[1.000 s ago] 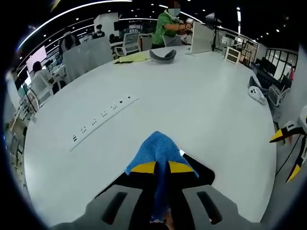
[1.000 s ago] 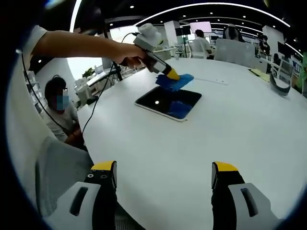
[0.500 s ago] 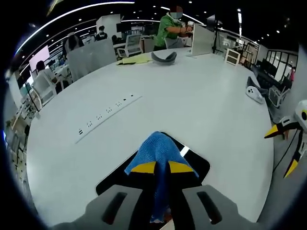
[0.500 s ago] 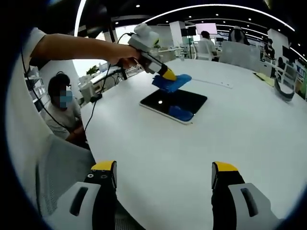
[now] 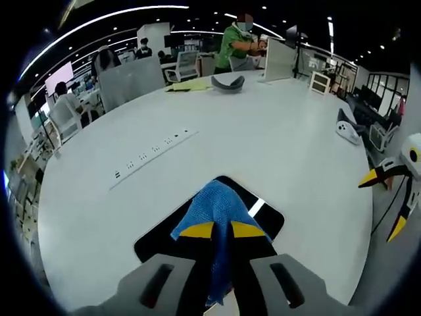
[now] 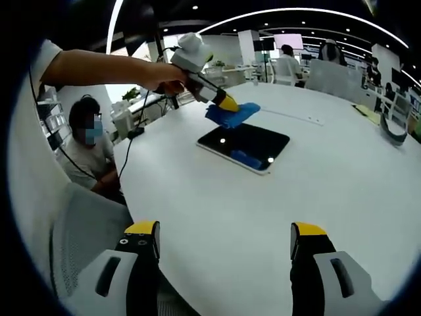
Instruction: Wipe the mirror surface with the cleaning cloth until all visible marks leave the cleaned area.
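A dark rectangular mirror [image 6: 245, 147] lies flat on the round white table [image 6: 276, 217]; it also lies just beyond my left jaws as the mirror [image 5: 158, 238]. My left gripper [image 5: 221, 230] is shut on a blue cleaning cloth [image 5: 218, 205], held above the mirror's near edge. From the right gripper view the left gripper [image 6: 228, 104] hangs over the mirror's far left corner with the cloth [image 6: 231, 112] in it, and the cloth's reflection shows in the glass. My right gripper [image 6: 225, 228] stands open over bare table, well short of the mirror. The right gripper [image 5: 385, 201] enters the left gripper view at its right edge.
A white power strip [image 5: 152, 157] lies on the table left of the mirror. A grey headset [image 5: 226, 82], yellow papers [image 5: 187, 85] and a white controller [image 5: 346, 126] sit farther off. A seated person [image 6: 89, 151] is beside the table edge; other people stand behind.
My left gripper has lifted with the cloth, so more of the mirror shows beneath it. In the right gripper view the mirror has drifted slightly right as the camera moved.
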`<state>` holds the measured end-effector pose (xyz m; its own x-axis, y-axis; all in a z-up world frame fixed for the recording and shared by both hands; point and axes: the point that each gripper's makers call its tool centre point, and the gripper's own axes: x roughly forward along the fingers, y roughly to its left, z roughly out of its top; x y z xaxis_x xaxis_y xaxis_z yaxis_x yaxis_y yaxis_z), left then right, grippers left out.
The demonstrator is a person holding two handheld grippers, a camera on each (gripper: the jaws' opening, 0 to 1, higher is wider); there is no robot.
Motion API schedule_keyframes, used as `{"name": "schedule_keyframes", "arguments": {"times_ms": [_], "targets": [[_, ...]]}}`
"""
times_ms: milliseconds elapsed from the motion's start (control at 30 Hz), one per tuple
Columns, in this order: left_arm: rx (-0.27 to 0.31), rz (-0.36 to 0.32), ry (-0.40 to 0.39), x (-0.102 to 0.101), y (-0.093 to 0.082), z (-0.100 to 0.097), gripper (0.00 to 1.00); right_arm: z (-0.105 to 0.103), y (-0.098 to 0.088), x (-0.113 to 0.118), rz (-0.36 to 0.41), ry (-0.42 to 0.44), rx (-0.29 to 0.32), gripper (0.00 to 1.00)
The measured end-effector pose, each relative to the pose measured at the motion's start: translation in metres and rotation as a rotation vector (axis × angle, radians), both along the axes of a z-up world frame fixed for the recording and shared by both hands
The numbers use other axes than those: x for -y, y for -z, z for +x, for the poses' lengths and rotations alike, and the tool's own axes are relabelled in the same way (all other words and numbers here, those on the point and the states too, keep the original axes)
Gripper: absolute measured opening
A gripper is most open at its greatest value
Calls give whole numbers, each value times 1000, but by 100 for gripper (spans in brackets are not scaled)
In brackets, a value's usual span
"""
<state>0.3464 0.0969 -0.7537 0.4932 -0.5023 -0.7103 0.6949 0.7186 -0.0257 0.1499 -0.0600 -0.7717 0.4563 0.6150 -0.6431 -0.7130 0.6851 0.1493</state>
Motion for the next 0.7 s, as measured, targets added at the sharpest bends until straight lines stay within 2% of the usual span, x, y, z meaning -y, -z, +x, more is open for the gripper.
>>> {"name": "schedule_keyframes", "arguments": {"times_ms": [700], "targets": [[3, -15, -40, -26, 0, -28, 6, 3, -3, -7, -4, -28, 11, 80]]}}
